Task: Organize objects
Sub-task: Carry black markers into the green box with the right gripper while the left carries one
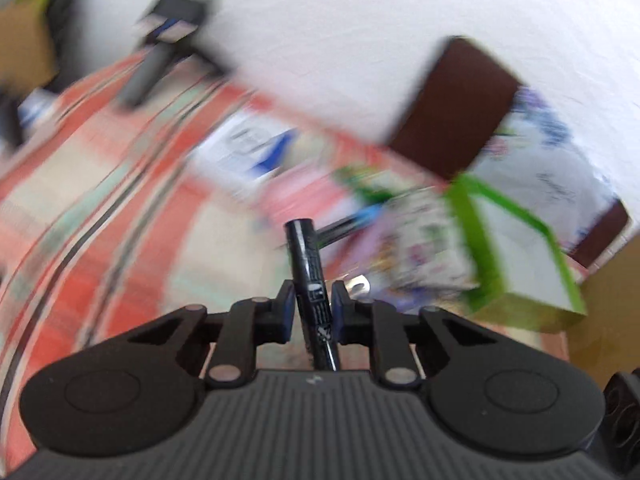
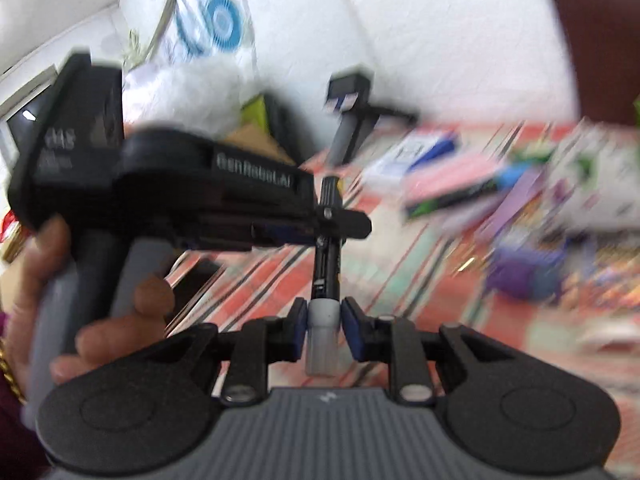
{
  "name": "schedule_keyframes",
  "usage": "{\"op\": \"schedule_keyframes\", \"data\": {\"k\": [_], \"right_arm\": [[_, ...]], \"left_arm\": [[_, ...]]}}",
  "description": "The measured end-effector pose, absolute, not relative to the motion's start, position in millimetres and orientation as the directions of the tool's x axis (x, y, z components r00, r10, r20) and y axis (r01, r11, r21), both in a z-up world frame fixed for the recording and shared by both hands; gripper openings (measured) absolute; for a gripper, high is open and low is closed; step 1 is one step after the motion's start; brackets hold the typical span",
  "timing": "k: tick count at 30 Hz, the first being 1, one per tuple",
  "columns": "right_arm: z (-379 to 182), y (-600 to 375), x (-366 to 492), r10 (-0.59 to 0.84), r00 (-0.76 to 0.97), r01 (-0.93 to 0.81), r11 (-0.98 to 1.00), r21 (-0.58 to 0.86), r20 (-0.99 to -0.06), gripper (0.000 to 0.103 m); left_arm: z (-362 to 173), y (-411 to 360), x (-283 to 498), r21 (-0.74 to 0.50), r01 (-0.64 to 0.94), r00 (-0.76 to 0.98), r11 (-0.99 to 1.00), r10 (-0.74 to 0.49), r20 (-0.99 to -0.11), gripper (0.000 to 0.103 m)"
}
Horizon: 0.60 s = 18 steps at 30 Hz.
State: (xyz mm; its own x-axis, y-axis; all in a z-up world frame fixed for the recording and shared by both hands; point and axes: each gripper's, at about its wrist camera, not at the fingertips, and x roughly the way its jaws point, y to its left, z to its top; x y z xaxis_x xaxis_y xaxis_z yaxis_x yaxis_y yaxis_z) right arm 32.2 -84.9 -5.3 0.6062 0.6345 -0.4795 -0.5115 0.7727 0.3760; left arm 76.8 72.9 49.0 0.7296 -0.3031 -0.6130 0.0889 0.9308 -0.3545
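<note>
Both claws grip one black marker at frame centre above the striped worktop, my left claw (image 1: 311, 304) clamped on the marker (image 1: 308, 264) barrel, my right claw (image 2: 323, 322) on its grey cap (image 2: 320, 336), probably for capping.

Red striped cloth surface (image 1: 120, 184); white-blue packet (image 1: 248, 148), green-edged box (image 1: 520, 264), purple object (image 2: 520, 276) on it.

The marker (image 1: 310, 280) looks like glossy black plastic, its cap (image 2: 322, 332) matt grey; woven plaid cloth (image 1: 100, 200) beneath it, wall (image 1: 360, 20) behind rough.
</note>
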Motion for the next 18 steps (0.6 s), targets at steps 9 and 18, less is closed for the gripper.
{"op": "schedule_keyframes", "data": {"k": [9,18], "right_arm": [[28,-212,62,0.285,0.907,-0.195,0.937,0.291,-0.309,0.02],[-7,-294,104,0.088,0.921,0.061,0.93,0.362,-0.38,0.042]], "left_arm": [[97,-105,138,-0.255,0.458,0.678,0.851,-0.521,-0.518,0.019],[66,-186,184,-0.101,0.45,0.698,0.887,-0.42,-0.581,0.028]]}}
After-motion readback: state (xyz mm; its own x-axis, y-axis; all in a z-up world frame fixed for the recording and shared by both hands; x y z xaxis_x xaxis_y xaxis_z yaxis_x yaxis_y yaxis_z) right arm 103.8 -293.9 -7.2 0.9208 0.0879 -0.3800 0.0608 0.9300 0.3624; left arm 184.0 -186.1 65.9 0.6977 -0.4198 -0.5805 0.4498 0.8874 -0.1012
